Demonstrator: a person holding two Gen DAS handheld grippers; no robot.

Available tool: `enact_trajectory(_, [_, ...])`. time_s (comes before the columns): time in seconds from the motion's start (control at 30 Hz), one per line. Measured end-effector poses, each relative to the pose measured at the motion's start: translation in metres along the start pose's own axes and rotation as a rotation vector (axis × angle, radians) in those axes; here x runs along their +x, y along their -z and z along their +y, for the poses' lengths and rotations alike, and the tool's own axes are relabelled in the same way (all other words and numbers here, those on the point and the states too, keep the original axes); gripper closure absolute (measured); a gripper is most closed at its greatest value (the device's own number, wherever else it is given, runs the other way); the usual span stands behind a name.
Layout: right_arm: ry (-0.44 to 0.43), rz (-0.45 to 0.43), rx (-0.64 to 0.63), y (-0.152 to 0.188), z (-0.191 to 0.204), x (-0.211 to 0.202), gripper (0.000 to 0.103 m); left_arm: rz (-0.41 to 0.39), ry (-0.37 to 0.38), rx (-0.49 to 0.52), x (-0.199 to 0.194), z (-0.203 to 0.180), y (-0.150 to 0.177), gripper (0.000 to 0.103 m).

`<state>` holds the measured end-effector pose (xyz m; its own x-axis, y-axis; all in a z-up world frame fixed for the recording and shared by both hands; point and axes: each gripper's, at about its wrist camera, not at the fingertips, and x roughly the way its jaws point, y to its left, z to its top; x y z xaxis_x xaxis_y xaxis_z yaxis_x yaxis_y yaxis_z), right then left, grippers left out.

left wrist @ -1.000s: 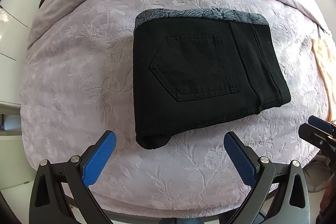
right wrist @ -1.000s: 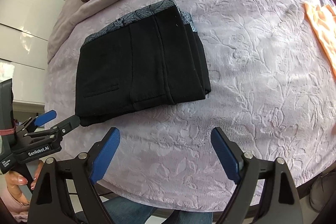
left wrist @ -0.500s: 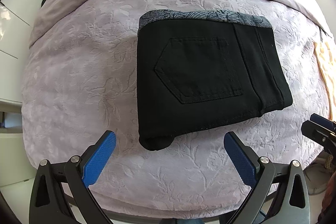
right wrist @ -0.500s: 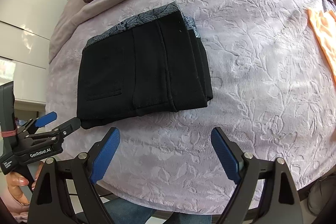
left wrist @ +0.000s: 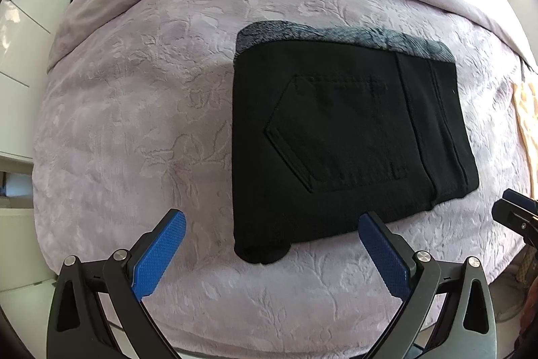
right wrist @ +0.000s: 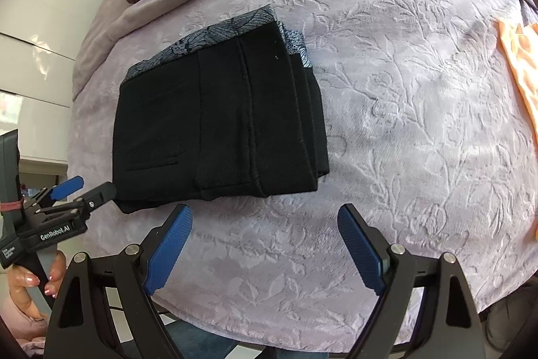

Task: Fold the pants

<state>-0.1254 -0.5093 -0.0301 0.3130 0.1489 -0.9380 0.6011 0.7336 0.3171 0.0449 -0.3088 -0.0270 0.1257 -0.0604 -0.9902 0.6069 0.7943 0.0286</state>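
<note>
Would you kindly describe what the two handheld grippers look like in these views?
Both are black frames with silver pivot bolts and two angled fingers faced with textured blue pads. The left gripper and right gripper look alike. Seen side-on from the right wrist, the left one bears white "GenRobot.AI" lettering and a red band on its handle.

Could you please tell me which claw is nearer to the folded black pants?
Left. The left claw, open, hovers at the folded black pants' near corner; the right claw, open, hangs over bare blanket beside their near edge.
</note>
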Motion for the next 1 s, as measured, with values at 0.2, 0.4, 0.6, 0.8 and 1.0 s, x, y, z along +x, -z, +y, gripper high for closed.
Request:
enact_trajectory(0.2, [0.003,0.019,-0.016,-0.017,-0.011,0.007,0.012,-0.002,0.006,-0.036,0.011,0.013,-0.018,0.0])
enact_trajectory(0.4, [-0.035,0.046,-0.04,-0.033,-0.022,0.019,0.012,-0.033,0.076,-0.042,0.021,0.029,-0.036,0.0])
enact_trajectory(0.6, [-0.162,0.074,-0.006,-0.056,-0.047,0.042,0.012,-0.006,0.264,-0.046,0.05,0.052,-0.056,0.0])
enact_trajectory(0.8, [-0.335,0.099,0.061,-0.071,-0.076,0.077,0.012,0.027,0.428,-0.04,0.084,0.055,-0.061,0.0])
enact_trajectory(1.0, [-0.539,0.088,0.092,-0.081,-0.087,0.105,0.013,0.02,0.489,-0.044,0.1,0.043,-0.063,0.0])
